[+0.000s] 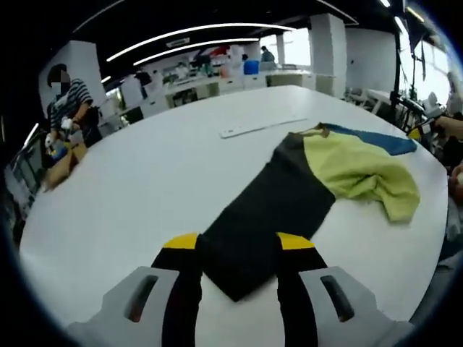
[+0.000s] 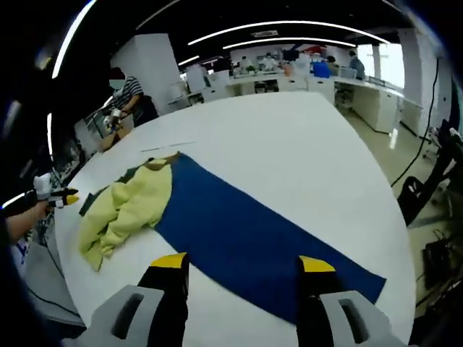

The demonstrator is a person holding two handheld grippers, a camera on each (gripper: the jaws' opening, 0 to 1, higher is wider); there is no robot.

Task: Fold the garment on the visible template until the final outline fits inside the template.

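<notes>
Garment (image 1: 304, 181) lay flat on the white table (image 1: 145, 188), long axis running away from both tools. Left gripper (image 1: 237, 249) straddled the dark end, jaws spread; right gripper (image 2: 244, 266) straddled the blue panel (image 2: 253, 238), also spread, probably not gripping.

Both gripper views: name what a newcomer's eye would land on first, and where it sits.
The garment stands out: three-coloured, spread across the round white table, with a crumpled yellow-green middle. Its black panel runs toward the left tongs, which are open on either side of the panel's near end, while its blue panel stretches toward the open right tongs. A person in a striped shirt stands at the table's far edge.
</notes>
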